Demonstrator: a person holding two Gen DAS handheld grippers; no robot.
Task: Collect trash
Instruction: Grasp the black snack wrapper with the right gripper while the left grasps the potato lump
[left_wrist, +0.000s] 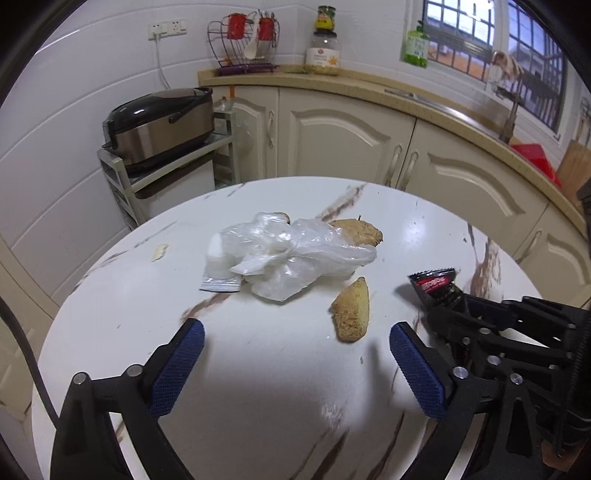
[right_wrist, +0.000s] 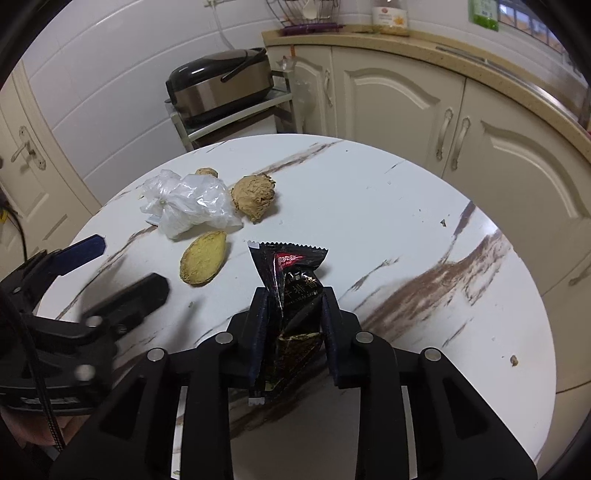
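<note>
The right gripper (right_wrist: 293, 321) is clamped on the black snack wrapper (right_wrist: 291, 280) at lower centre, light and crinkly; the left gripper (left_wrist: 295, 350) gapes wide below the limp clear plastic bag (left_wrist: 288, 254), best pinched at its bunched middle

Marble table (left_wrist: 280, 369): crumpled bag (left_wrist: 291, 254), ginger pieces (left_wrist: 351, 310).

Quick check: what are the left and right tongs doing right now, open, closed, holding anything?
Left tongs: open, nothing between the fingers, above the table.
Right tongs: closed on the black snack wrapper.
</note>
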